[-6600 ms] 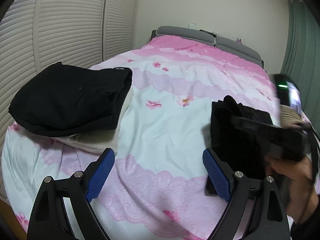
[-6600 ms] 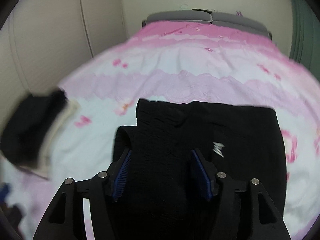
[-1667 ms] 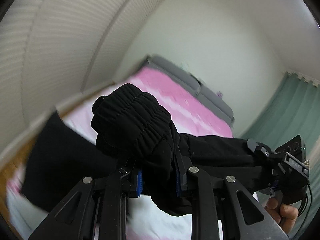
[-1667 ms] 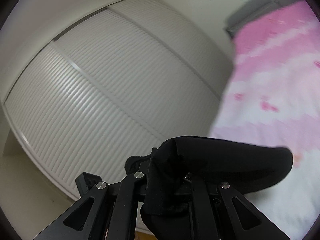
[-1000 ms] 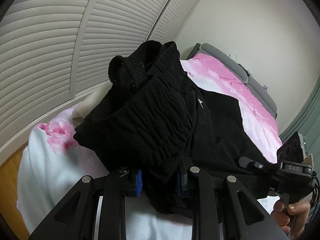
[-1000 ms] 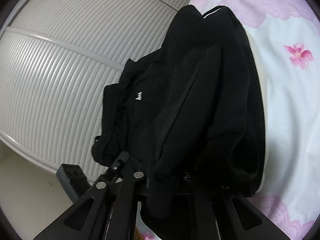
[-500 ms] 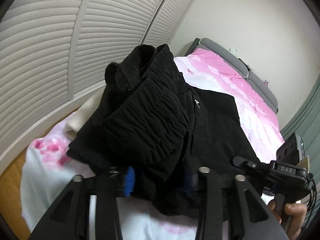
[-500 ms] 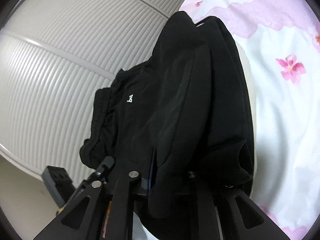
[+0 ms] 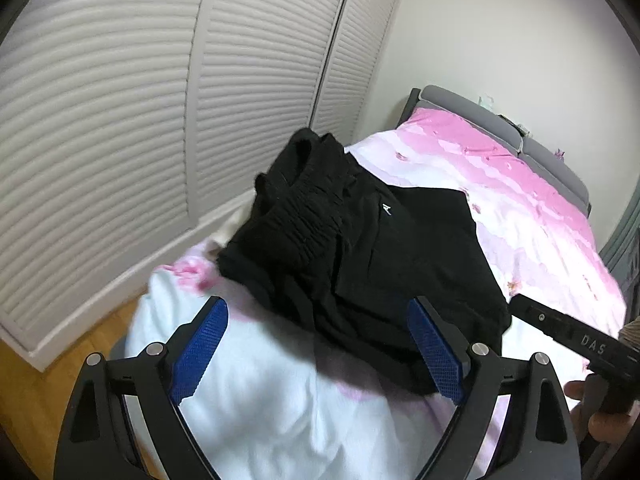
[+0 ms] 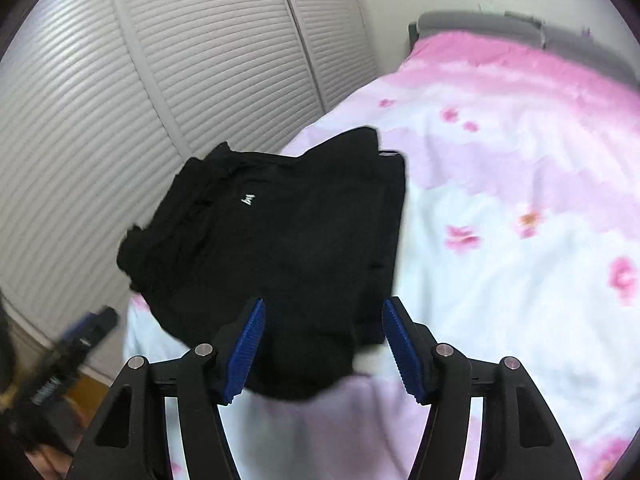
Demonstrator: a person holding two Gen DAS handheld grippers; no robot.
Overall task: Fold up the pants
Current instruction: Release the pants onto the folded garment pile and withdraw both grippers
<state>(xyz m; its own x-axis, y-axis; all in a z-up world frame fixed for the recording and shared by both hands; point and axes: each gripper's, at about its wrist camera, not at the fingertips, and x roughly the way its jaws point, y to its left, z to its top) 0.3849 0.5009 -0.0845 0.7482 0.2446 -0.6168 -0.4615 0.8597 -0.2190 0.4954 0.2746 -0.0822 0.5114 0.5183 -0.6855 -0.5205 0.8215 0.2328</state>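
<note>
Pants (image 9: pixel 360 256) are laid folded on the bed (image 10: pixel 520 208), just ahead of both grippers. The left gripper (image 9: pixel 316 352) and right gripper (image 10: pixel 322 348) are held spread wide and empty; the right is judged nearer.

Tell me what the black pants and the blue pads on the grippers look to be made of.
Black pants: soft matte knit, probably a synthetic sportswear fabric; gathered elastic waistband, small white logo. Pads on the left hand-held gripper: blue, likely rubber or moulded plastic; fine cross-hatched grip texture.

Black pants (image 9: pixel 372 248) lie folded on the bed's left corner
</note>
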